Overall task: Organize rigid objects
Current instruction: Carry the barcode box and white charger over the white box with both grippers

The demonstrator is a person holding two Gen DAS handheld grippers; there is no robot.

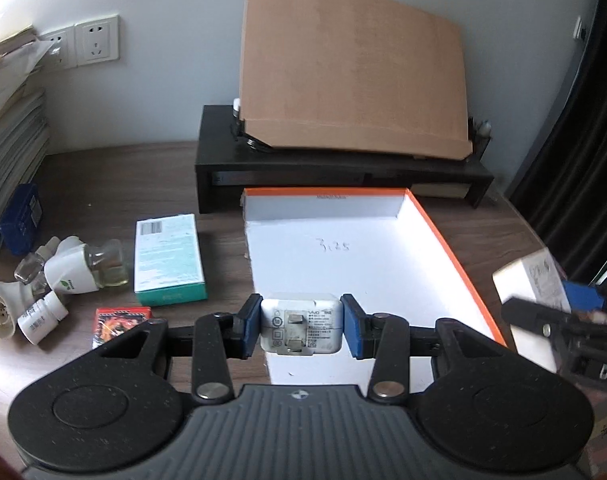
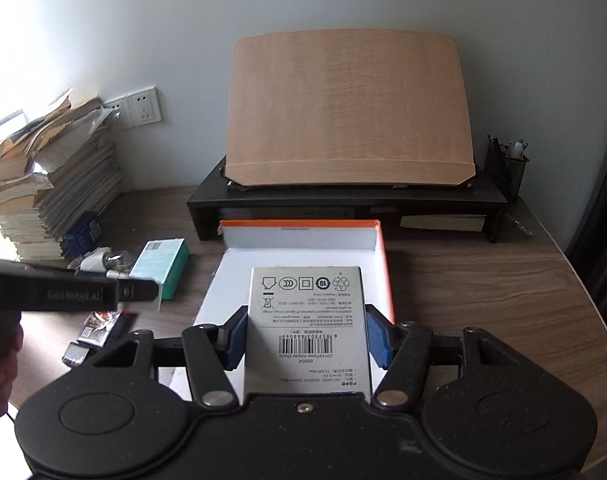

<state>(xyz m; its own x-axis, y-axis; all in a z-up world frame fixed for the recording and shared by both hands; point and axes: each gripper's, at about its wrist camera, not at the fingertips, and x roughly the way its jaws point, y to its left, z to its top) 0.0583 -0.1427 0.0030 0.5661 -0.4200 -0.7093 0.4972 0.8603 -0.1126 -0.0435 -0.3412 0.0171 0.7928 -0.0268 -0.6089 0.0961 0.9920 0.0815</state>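
My left tongs [image 1: 302, 330] clamp a charger [image 1: 301, 328], prongs facing me; my right tongs [image 2: 306, 338] grip a box [image 2: 308, 328] (lengthwise, pointing ahead).

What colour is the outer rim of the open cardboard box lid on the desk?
Orange, around a white inside: open cardboard box lid. The left wrist view shows it best.

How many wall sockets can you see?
2. Both white square plastic wall sockets sit side by side on the wall, left of the wooden board: one in full view, the other partly covered by stacked papers. More could be hidden.
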